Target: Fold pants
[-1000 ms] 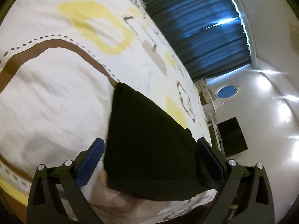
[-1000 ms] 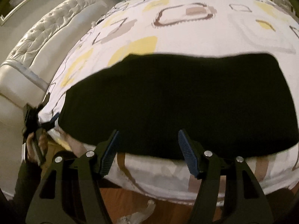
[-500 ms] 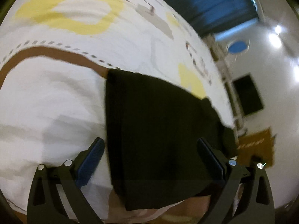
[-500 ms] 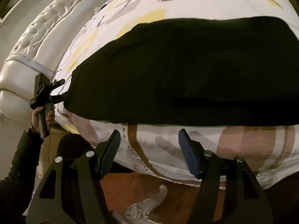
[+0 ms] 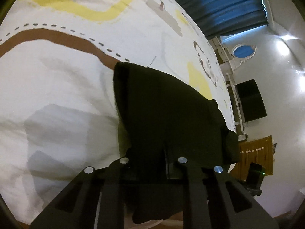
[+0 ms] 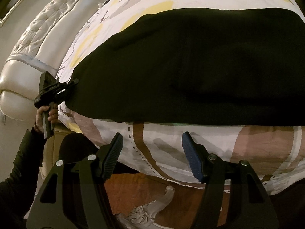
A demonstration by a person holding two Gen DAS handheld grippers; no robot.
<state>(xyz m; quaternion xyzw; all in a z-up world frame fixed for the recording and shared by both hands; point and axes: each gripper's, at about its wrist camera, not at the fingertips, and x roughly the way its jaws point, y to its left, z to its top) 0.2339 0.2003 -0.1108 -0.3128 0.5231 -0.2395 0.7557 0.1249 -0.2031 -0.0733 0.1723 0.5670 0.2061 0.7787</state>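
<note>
Since the earlier frames the left tool (image 5: pixel 152 164) has gone from wide apart to pinched together on the near end of the pants (image 5: pixel 164 114); its blue pads are now buried in the dark cloth. Seen from the right wrist view, that same left tool (image 6: pixel 73 82) grips the far-left end of the pants (image 6: pixel 190 72). The right tool (image 6: pixel 151 152) is spread wide, holding nothing, with the long edge of the garment lying just ahead of and above its tips. By this reading, one end is secured and the other awaits a grasp before a fold can be carried over. The pants lie flat as a long dark band near the edge of the bed (image 6: pixel 171 139), on a white cover with yellow and brown shapes. Beyond the left tool: dark blue curtains (image 5: pixel 225 5); to the right tool's left, a tufted headboard (image 6: pixel 47 34).
</note>
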